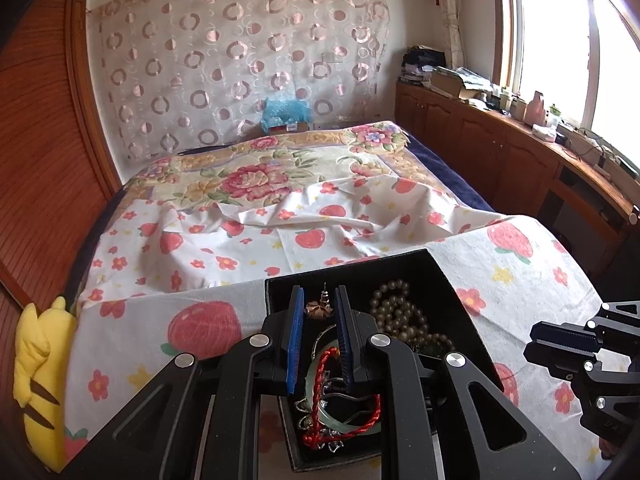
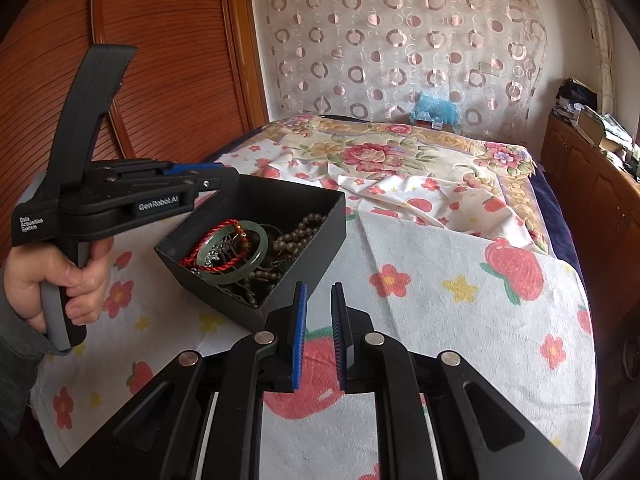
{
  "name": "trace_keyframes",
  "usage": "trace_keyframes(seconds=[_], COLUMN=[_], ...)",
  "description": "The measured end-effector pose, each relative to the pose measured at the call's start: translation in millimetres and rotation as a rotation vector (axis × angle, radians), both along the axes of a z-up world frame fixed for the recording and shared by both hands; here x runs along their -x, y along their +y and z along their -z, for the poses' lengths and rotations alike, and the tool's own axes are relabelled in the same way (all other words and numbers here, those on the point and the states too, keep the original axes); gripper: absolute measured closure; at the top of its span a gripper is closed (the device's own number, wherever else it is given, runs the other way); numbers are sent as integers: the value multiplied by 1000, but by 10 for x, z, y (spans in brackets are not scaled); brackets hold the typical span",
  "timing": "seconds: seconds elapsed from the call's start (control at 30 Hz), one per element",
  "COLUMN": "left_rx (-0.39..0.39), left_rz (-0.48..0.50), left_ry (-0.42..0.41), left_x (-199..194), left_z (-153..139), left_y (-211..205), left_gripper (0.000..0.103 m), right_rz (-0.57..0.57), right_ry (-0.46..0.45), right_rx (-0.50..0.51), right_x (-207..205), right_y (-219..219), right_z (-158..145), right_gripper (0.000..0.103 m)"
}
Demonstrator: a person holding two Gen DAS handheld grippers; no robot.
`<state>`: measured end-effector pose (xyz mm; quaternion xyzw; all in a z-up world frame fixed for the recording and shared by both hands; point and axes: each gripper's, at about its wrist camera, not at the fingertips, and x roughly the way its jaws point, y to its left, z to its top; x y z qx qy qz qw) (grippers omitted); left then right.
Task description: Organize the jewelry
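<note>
Small earring pinched over the jewelry box, lifted out for sorting.

Nearest, left gripper (image 1: 319, 312) poised over the black box (image 1: 448, 280), jaws closed on a brown stud earring (image 1: 319, 309), post pointing up, probably to free it from the tangle below: red cord bracelet (image 2: 224, 248), green jade bangle (image 2: 234, 254), brown bead necklace (image 2: 298, 230). Beside the box, right gripper (image 2: 319, 322) held clear over the strawberry-print cloth (image 2: 460, 300), jaws slightly apart and empty, likely kept ready. Beyond, floral bed (image 2: 380, 160).

Daylit, window (image 1: 560, 40) glare, fisheye-warped edges.
</note>
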<state>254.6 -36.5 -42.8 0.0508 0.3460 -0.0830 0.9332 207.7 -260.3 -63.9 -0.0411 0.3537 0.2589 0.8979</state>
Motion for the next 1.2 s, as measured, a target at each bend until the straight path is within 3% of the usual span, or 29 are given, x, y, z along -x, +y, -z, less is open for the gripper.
trace_keyframes(seconds=[0.17,0.3,0.37,0.43,0.5,0.63,1.0,1.2], left_rx=[13,16,18,18,18,20,34,50], left_rz=[-3,-5,-5,-13,-18,-27,-47,-51], left_ry=[-12,-21,-34,-51,-75,-125,-160,-181], left_x=[60,188,287,400,527,740,1189,1506], left_z=[-18,-44,-63,-89,-125,-204,-377,-445], left_y=[41,79,108,130,148,177,215,254], left_gripper=[71,69,52,38,27,9,8,8], right_rz=[12,27,39,51,66,99,178,194], right_ry=[-4,-13,-22,-36,-56,-75,-181,-224], right_rx=[-5,-12,-12,-12,-18,-32,-63,-93], right_x=[1,33,62,104,161,248,561,768], right_y=[22,20,13,18,21,12,-50,-125], right_z=[4,-5,-23,-48,-81,-150,-409,-564], right_gripper=[89,89,89,82,66,57,7,3])
